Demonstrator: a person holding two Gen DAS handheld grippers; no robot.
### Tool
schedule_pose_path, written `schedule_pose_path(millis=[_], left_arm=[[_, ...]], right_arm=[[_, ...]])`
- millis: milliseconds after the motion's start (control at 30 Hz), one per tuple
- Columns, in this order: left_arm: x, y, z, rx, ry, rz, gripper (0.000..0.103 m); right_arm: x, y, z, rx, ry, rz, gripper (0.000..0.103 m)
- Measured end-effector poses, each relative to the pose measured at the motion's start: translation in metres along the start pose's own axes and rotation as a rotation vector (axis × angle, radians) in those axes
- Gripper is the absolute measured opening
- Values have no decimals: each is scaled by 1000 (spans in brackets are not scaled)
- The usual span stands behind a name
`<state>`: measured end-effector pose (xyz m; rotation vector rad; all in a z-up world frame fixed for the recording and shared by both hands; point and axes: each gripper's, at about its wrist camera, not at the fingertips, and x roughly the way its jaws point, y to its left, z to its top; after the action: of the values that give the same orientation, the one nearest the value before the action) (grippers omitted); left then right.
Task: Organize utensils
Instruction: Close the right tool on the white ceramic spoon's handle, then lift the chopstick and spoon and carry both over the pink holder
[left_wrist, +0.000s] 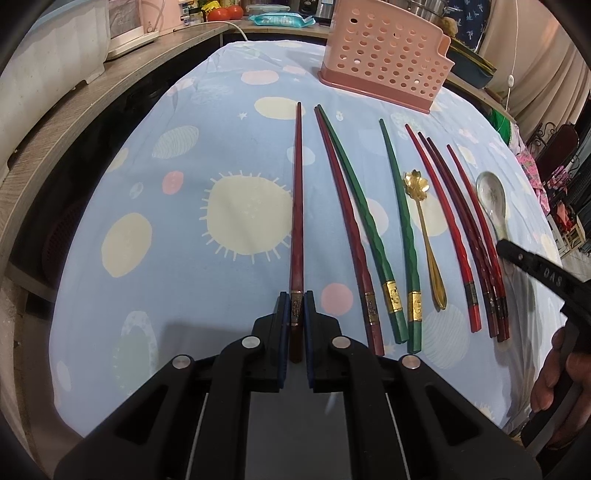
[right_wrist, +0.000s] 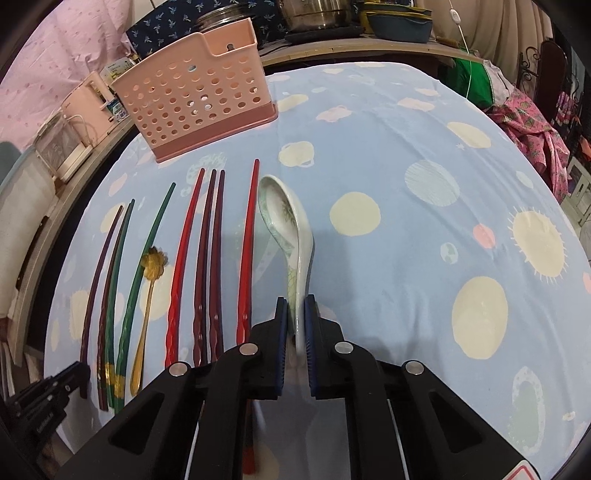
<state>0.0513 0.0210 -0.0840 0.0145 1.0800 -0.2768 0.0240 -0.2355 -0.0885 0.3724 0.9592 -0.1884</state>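
My left gripper (left_wrist: 296, 309) is shut on the thick end of a dark red chopstick (left_wrist: 297, 206) that points away across the cloth. My right gripper (right_wrist: 295, 314) is shut on the handle of a white ceramic spoon (right_wrist: 286, 218), which is tipped onto its side with the bowl away from me. Several red, maroon and green chopsticks (left_wrist: 384, 221) and a gold flower-headed spoon (left_wrist: 428, 236) lie in a row between the two grippers. A pink perforated utensil holder (left_wrist: 384, 55) stands upright at the far side of the table.
The table wears a light blue cloth (right_wrist: 406, 184) with pale circles. A wooden counter (left_wrist: 74, 122) with appliances curves along the left. Pots and dishes (right_wrist: 399, 18) stand behind the table. A hand (left_wrist: 561, 376) holds the right gripper at the right edge of the left wrist view.
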Motion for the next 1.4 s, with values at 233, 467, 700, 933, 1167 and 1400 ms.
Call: schedule_pose_path(millis=[233, 467, 700, 933, 1167, 1400], left_arm=[[-7, 8, -3, -33, -10, -35, 7], [-37, 11, -2, -39, -90, -39, 7], [-75, 10, 14, -46, -192, -54, 7], [-114, 12, 58, -46, -325, -58, 7], [-144, 7, 120, -26, -466, -52, 7], [-164, -3, 191, -12, -581, -56, 7]], right_arm=[[-20, -5, -8, 12, -8, -1, 8], [-58, -7, -4, 12, -87, -5, 7], [-89, -6, 9, 10, -154, 6, 6], [-109, -3, 34, 2, -218, 23, 5], [-117, 9, 76, -23, -285, 51, 5], [-104, 16, 128, -23, -314, 86, 5]])
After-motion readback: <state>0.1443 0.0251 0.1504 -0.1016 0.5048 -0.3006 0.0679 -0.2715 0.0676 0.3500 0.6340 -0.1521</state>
